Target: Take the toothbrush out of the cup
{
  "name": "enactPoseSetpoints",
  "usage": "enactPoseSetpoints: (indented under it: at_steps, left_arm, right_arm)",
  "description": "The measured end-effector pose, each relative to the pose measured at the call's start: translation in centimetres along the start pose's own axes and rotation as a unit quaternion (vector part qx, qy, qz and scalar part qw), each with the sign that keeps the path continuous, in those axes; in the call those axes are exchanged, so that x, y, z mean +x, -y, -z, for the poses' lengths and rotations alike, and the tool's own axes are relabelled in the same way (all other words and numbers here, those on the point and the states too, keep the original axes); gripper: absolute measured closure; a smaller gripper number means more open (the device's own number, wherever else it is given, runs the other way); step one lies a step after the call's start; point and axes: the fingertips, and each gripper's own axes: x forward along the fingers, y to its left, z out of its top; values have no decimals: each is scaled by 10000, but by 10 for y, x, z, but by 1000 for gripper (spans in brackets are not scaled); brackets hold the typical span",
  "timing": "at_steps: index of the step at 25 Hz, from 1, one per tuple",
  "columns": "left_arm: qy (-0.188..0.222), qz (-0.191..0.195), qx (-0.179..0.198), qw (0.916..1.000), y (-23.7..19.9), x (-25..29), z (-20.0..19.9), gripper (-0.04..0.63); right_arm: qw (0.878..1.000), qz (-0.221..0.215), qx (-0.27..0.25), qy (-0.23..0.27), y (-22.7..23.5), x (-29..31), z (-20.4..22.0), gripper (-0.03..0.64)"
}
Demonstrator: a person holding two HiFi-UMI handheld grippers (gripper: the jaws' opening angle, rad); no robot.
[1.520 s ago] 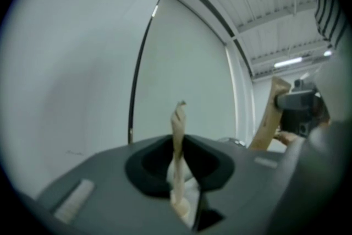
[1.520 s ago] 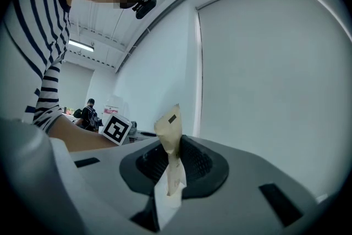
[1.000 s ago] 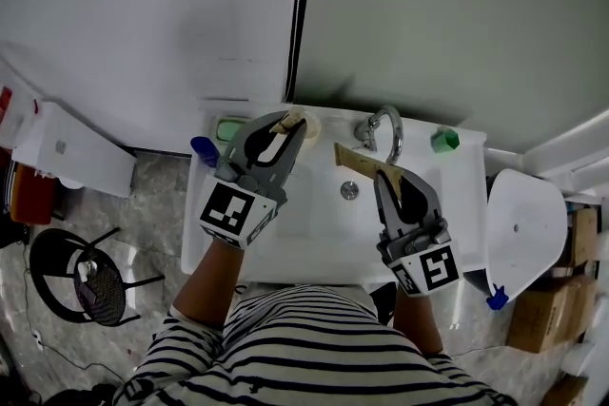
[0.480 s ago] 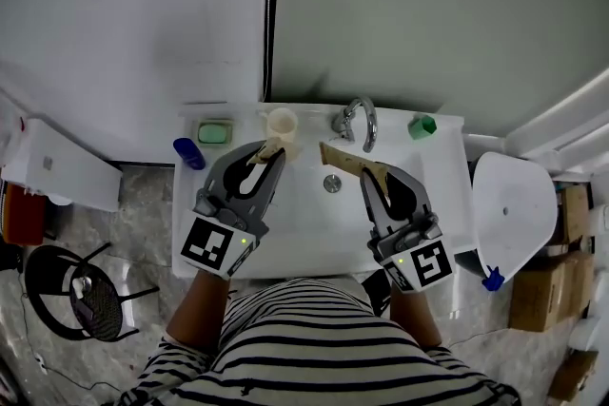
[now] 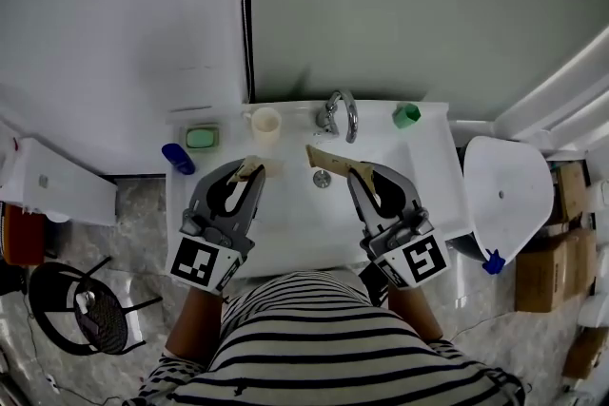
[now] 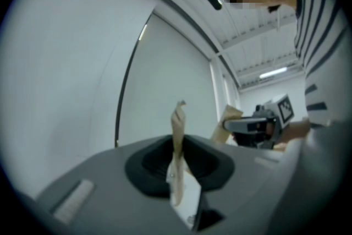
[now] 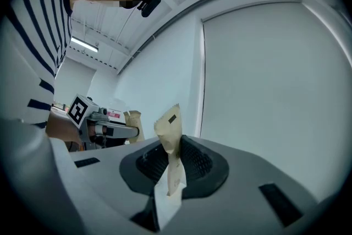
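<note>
A cream cup (image 5: 265,125) stands on the back ledge of the white sink (image 5: 295,228), left of the tap; I see no toothbrush in it. My left gripper (image 5: 249,169) hovers just in front of the cup, shut on a small tan paper strip (image 6: 177,137). My right gripper (image 5: 354,172) is over the basin, shut on a longer tan paper packet (image 5: 328,160) that sticks out to the left. In the right gripper view the packet (image 7: 169,135) stands between the jaws, and the left gripper (image 7: 104,126) shows beside it.
A chrome tap (image 5: 338,112) stands at the sink's back, with the drain (image 5: 322,178) below it. A green soap dish (image 5: 202,137) and a blue item (image 5: 177,158) lie at the left, a green object (image 5: 407,115) at the right. A white lid (image 5: 504,204) is beside the sink.
Both grippers have drawn back from the sink's rear toward the person. The left one has come away from the cup. Each keeps hold of its piece of tan paper.
</note>
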Motion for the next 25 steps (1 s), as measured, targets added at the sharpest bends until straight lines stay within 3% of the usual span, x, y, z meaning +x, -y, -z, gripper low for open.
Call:
enactPoseSetpoints:
  at_steps: [25]
  left_arm:
    - [78, 106, 27, 9999, -3, 1, -4, 531]
  right_arm:
    - [9989, -248, -357, -146, -18, 7, -5, 568]
